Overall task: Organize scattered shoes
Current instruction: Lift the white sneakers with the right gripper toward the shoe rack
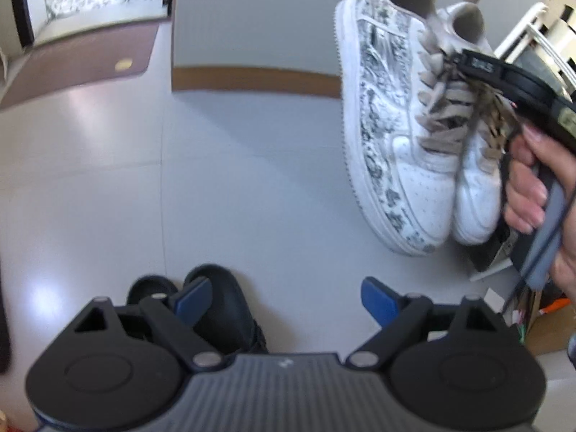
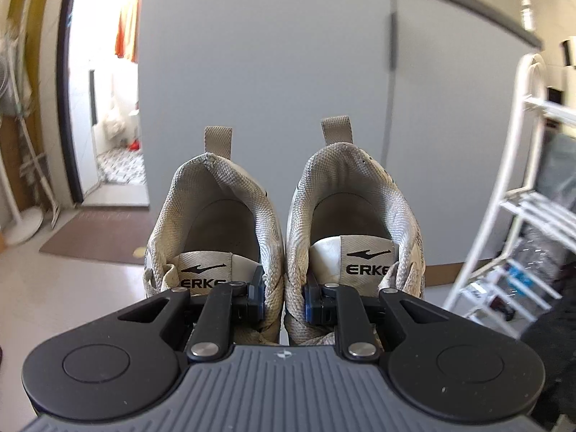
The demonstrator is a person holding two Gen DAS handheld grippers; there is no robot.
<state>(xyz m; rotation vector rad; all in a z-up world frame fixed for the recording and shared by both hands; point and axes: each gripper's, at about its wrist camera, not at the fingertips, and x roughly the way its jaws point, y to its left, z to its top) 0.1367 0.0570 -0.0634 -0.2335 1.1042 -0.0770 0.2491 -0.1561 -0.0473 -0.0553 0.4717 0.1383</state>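
The right tongs (image 2: 283,300) are clamped narrow on the inner sides of a pair of white sneakers (image 2: 284,223), pinching the two together by their laces and collars, so the pair hangs in the air just ahead of the pads, heels pointing away toward a grey cabinet (image 2: 266,82). A hand (image 1: 536,187) grips the handle of these tongs. The left tongs (image 1: 284,297) stand wide and hold nothing; under their left finger (image 1: 192,293) black sandals (image 1: 219,309) lie on the pale floor (image 1: 252,187). A white rack (image 2: 518,194) stands to the right of the right tongs
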